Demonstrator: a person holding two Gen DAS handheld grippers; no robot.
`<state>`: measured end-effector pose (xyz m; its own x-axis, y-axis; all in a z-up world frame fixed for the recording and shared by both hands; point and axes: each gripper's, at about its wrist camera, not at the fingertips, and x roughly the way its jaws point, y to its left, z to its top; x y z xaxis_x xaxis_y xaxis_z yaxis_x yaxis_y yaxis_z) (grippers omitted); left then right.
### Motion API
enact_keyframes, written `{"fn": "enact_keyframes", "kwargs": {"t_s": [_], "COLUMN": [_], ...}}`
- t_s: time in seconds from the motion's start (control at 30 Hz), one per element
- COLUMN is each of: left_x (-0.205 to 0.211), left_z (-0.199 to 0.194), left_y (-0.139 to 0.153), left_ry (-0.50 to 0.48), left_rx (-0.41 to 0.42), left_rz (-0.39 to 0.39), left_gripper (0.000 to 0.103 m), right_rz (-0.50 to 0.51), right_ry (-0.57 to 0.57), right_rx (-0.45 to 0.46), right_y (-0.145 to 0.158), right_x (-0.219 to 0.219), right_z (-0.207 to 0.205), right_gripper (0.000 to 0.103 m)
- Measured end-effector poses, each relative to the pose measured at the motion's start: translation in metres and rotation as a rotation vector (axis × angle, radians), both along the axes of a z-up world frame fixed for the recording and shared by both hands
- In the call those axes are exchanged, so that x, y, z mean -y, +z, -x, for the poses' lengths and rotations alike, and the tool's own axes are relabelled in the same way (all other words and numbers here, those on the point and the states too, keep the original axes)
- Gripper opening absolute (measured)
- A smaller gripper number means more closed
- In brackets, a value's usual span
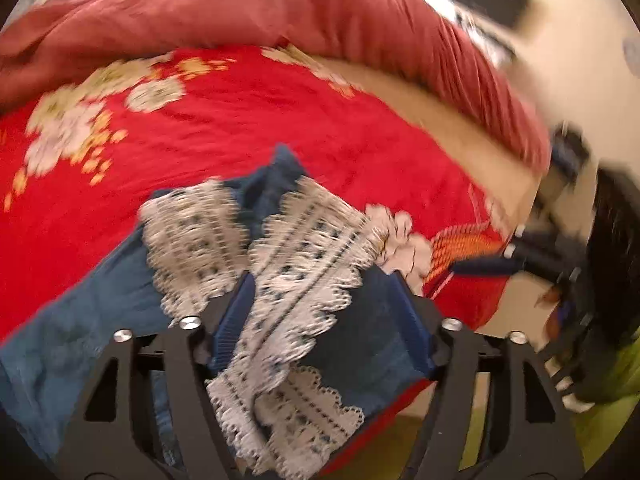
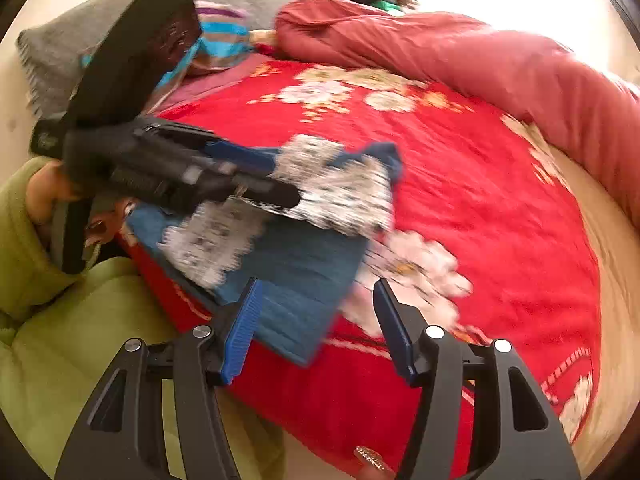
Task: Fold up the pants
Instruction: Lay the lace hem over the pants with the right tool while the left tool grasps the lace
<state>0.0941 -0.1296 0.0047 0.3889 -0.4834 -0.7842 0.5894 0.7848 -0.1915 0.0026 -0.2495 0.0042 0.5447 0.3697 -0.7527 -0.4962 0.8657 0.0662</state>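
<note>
Left hand-held gripper (image 1: 324, 308): jaws apart, lace hem of pants (image 1: 280, 264) loose between, seemingly ungripped (blur). Right hand-held gripper (image 2: 318, 320): open, empty. Pants on bed (image 2: 500, 200), long axis 11–5 o'clock; left nearer.

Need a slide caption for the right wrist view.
Right tool open above folded blue lace-trimmed pants on red floral bedspread.

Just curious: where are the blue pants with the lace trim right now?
The pants lie on the red floral bedspread at the bed's near edge, in front of both tools in either view.
</note>
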Motion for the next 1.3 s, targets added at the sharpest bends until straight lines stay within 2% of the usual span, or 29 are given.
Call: {"fn": "enact_keyframes", "kwargs": {"t_s": [0.03,0.13,0.17,0.2,0.23,0.3,0.33,0.47,0.5,0.57,0.63,0.73,0.9,1.1,1.23,1.27,1.3], "left_x": [0.012,0.034,0.04,0.043,0.044,0.037,0.027,-0.031,-0.048,-0.07,-0.085,-0.102,-0.107,-0.105,-0.104,-0.104,-0.104], "left_z": [0.0,-0.004,-0.007,-0.009,-0.012,-0.018,-0.024,-0.046,-0.05,-0.054,-0.055,-0.054,-0.053,-0.063,-0.069,-0.071,-0.072], "left_y": [-0.003,-0.011,-0.015,-0.017,-0.02,-0.019,-0.016,-0.018,-0.02,-0.025,-0.028,-0.034,-0.043,-0.048,-0.05,-0.051,-0.051], "left_ry": [-0.009,-0.037,-0.046,-0.051,-0.058,-0.038,-0.012,0.145,0.189,0.252,0.302,0.343,0.362,0.361,0.361,0.364,0.365], "left_rx": [0.025,0.068,0.078,0.08,0.081,0.059,0.018,-0.126,-0.151,-0.184,-0.192,-0.215,-0.259,-0.277,-0.289,-0.295,-0.298], "left_rz": [-0.06,-0.148,-0.181,-0.203,-0.222,-0.168,-0.095,0.142,0.186,0.224,0.232,0.269,0.294,0.31,0.318,0.324,0.326], "left_gripper": [0.064,0.062,0.055,0.03,0.02,0.017,0.016,0.016,0.016,0.017,0.028,0.038,0.041,0.042,0.046,0.047,0.048], "right_rz": [-0.007,-0.037,-0.046,-0.056,-0.063,-0.077,-0.086,-0.111,-0.12,-0.125,-0.109,-0.078,-0.028,0.082,0.138,0.144,0.143], "right_ry": [-0.014,-0.037,-0.039,-0.04,-0.039,-0.032,-0.025,0.012,0.034,0.08,0.145,0.213,0.287,0.306,0.309,0.31,0.309], "right_rx": [-0.004,-0.008,-0.01,-0.013,-0.015,-0.016,-0.017,-0.022,-0.02,-0.015,-0.009,-0.003,0.005,0.008,0.05,0.06,0.073], "right_y": [-0.003,-0.005,-0.006,-0.007,-0.008,-0.009,-0.01,-0.01,-0.009,-0.007,-0.007,-0.009,-0.013,-0.032,-0.043,-0.044,-0.045], "right_x": [0.006,0.015,0.018,0.019,0.021,0.021,0.02,0.009,0.001,-0.014,-0.036,-0.062,-0.095,-0.118,-0.126,-0.128,-0.128], "right_z": [-0.003,0.002,0.001,0.0,0.0,0.004,0.005,0.005,0.006,0.007,0.008,0.01,0.012,0.006,0.006,0.006,0.006], "right_gripper": [0.056,0.056,0.056,0.056,0.056,0.056,0.056,0.056,0.056,0.056,0.056,0.056,0.056,0.055,0.055,0.054,0.042]}}
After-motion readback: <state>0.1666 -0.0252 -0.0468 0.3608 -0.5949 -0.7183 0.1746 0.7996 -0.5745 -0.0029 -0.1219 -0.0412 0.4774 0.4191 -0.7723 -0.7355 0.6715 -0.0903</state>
